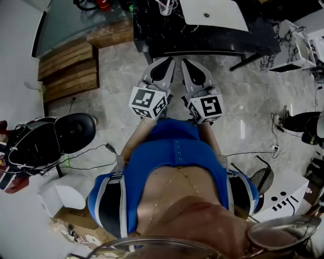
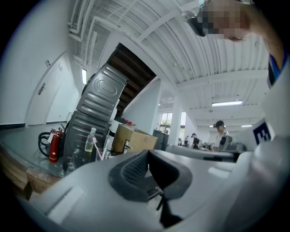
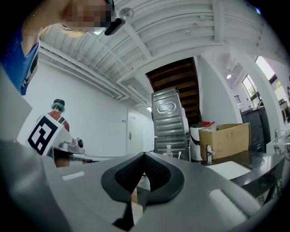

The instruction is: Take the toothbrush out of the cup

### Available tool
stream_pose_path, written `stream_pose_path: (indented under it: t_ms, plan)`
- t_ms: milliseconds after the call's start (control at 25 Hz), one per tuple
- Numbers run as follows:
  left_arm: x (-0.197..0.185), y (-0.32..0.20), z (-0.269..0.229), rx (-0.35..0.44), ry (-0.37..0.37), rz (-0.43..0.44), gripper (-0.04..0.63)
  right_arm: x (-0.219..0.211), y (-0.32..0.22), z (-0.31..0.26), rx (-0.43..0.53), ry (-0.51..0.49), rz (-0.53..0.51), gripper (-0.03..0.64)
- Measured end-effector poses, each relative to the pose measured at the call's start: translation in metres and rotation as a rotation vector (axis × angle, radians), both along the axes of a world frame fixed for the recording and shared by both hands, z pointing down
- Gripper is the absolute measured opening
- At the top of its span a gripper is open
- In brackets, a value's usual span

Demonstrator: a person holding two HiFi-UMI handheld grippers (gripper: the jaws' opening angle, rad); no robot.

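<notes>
Held near the chest, the left gripper [image 1: 164, 63] and right gripper [image 1: 190, 65] have fingers together, empty. Further ahead on the dark tabletop [image 1: 202, 38], the toothbrush [image 2: 97, 151] stands in its cup [image 1: 164, 6]. The reach seems unstarted; next, move forward and spread one gripper's fingers.

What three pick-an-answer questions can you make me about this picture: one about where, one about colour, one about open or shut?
1. Where is the cup? A on the dark table B in a sink C on a shelf
2. What colour is the person's top? A red B blue C yellow
3. How are the left gripper and right gripper? A both shut, empty B both wide open C both gripping the cup
Answers: 1 A, it stands there in the head view; 2 B, plainly blue; 3 A, jaw tips touch, nothing between.
</notes>
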State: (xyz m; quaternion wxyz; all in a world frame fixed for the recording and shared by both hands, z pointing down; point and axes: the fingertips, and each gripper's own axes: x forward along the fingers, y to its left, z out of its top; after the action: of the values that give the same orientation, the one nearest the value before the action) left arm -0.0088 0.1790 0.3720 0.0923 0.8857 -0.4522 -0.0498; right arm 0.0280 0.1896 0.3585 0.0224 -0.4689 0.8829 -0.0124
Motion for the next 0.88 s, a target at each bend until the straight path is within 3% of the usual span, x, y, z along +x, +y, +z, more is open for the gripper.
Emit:
stream_pose_path:
  t_ms: [520, 720, 880]
  plan:
    - [-0.029, -0.133, -0.003, 0.007, -0.018, 0.059, 0.002, -0.040, -0.134, -0.010, 0.008, -0.020, 0.023, 0.002]
    - [-0.043, -0.151, 0.001, -0.006, -0.015, 0.066, 0.002, -0.054, -0.158, -0.004, -0.002, -0.024, 0.014, 0.002]
    - [-0.055, -0.161, 0.004, -0.031, -0.002, 0.021, 0.002, -0.059, -0.169, -0.003, -0.012, -0.018, -0.006, 0.002]
